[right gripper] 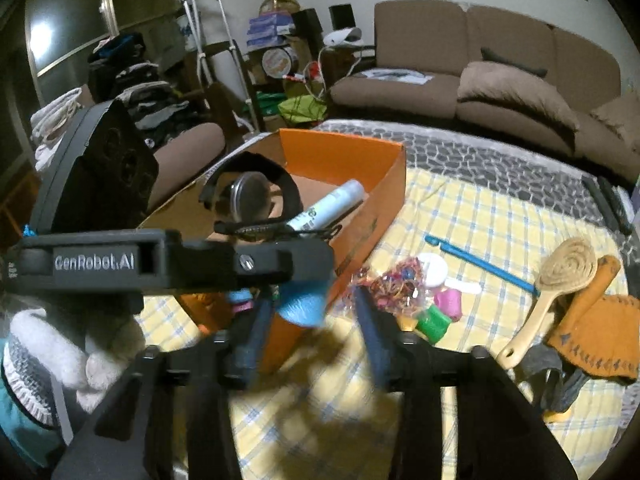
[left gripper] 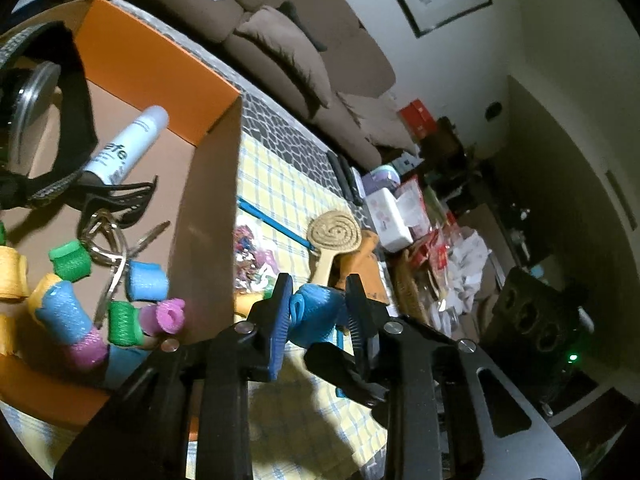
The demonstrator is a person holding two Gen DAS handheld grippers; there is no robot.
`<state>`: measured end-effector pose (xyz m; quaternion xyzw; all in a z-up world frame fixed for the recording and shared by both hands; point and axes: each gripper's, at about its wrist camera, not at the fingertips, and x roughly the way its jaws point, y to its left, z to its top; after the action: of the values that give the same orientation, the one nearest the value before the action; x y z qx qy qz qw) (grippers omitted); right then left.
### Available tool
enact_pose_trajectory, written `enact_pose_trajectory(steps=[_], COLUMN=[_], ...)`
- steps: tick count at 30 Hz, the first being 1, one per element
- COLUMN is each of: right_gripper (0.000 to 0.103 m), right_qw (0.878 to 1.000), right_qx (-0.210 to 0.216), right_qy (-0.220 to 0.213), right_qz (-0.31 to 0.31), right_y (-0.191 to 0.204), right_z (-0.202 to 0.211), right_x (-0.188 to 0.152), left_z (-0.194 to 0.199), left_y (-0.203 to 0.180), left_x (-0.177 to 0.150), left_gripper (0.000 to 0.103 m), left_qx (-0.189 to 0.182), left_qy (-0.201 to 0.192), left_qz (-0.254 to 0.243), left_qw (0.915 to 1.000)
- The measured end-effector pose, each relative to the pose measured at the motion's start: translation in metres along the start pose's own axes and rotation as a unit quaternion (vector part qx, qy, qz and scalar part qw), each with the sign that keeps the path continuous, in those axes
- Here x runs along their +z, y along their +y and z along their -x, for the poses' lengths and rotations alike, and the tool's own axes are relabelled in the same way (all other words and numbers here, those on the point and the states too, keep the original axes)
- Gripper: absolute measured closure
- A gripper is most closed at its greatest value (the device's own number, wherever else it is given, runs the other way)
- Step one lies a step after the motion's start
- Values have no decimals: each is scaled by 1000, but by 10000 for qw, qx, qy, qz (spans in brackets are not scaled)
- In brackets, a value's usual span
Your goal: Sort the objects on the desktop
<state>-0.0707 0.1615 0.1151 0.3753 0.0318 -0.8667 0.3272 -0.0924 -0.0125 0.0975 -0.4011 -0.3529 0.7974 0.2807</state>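
My left gripper [left gripper: 318, 314] is shut on a blue hair roller [left gripper: 316, 316] and holds it above the yellow checked cloth, just right of the orange cardboard box [left gripper: 208, 208]. The box holds several coloured rollers [left gripper: 72, 308], a white tube [left gripper: 128, 144], scissors and a black strap. In the right wrist view the left gripper [right gripper: 298, 306] with the blue roller [right gripper: 302, 306] crosses in front of the box [right gripper: 360, 184]. My right gripper [right gripper: 312, 320] is open and empty over the cloth. A bag of hair ties [right gripper: 394, 280], pink and green rollers [right gripper: 436, 312] lie beyond it.
A wooden hairbrush [right gripper: 556, 284], an orange pouch [right gripper: 596, 332] and a blue stick [right gripper: 480, 262] lie on the cloth to the right. A brown sofa [right gripper: 500, 80] stands behind. Piled boxes and packets [left gripper: 420, 232] crowd the table's far end.
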Motion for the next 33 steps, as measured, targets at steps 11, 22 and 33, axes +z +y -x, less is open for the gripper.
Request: enact_pose_trajectory(steps=[11,22,33], right_gripper=[49,50,66], right_qw=[9897,9771,9750], right_qx=[-515,-871,-884], right_qy=[570,970,944], right_qz=[-1206,-1683,-1806], right_y=[-56,-70,-70], right_z=[-30,-78,-76], right_x=[-15,-27,-28], left_z=[4,11,21], left_y=[6,8,13], left_x=[2,1,6], left_gripper=[80,80,80], left_qx=[144,202,277], left_qy=[-1,-9,-63], left_qz=[-12,21,36], left_qw=[9999,9998,9996])
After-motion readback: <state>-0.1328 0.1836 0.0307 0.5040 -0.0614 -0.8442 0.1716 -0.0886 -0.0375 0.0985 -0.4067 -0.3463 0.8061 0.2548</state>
